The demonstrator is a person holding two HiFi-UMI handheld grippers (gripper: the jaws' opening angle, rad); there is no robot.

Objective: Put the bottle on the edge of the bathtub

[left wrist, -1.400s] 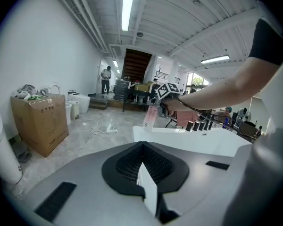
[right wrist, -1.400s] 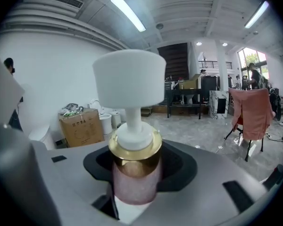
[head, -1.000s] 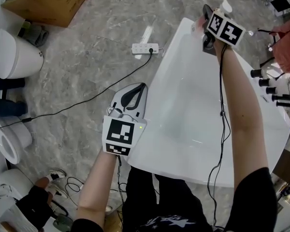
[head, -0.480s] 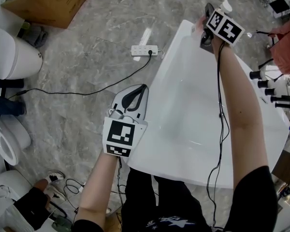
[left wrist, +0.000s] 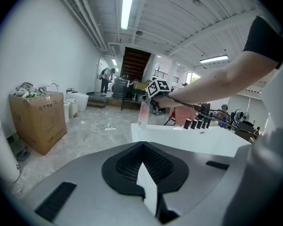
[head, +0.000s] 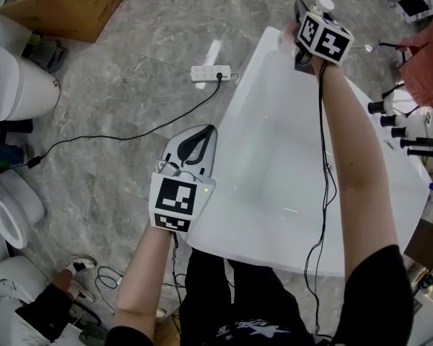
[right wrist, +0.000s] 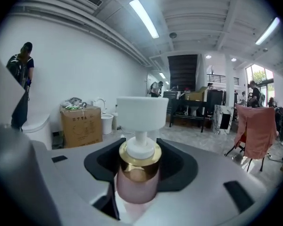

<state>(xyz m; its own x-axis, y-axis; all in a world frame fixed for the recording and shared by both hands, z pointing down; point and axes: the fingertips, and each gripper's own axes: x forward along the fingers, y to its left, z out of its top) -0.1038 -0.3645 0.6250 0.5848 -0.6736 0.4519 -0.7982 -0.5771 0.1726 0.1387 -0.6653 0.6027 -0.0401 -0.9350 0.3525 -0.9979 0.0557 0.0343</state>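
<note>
Gripping the bottle [right wrist: 137, 185] in the right gripper [head: 308, 20] at the bathtub's [head: 231, 114] far corner, apparently nearing the edge but not yet releasing, left gripper [head: 196, 141] closed and empty.

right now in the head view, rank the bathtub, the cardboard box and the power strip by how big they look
1. bathtub: by far the largest, filling much of the frame.
2. cardboard box: clearly smaller, and the frame edge cuts part of it off.
3. power strip: smallest, a thin bar on the floor.
</note>
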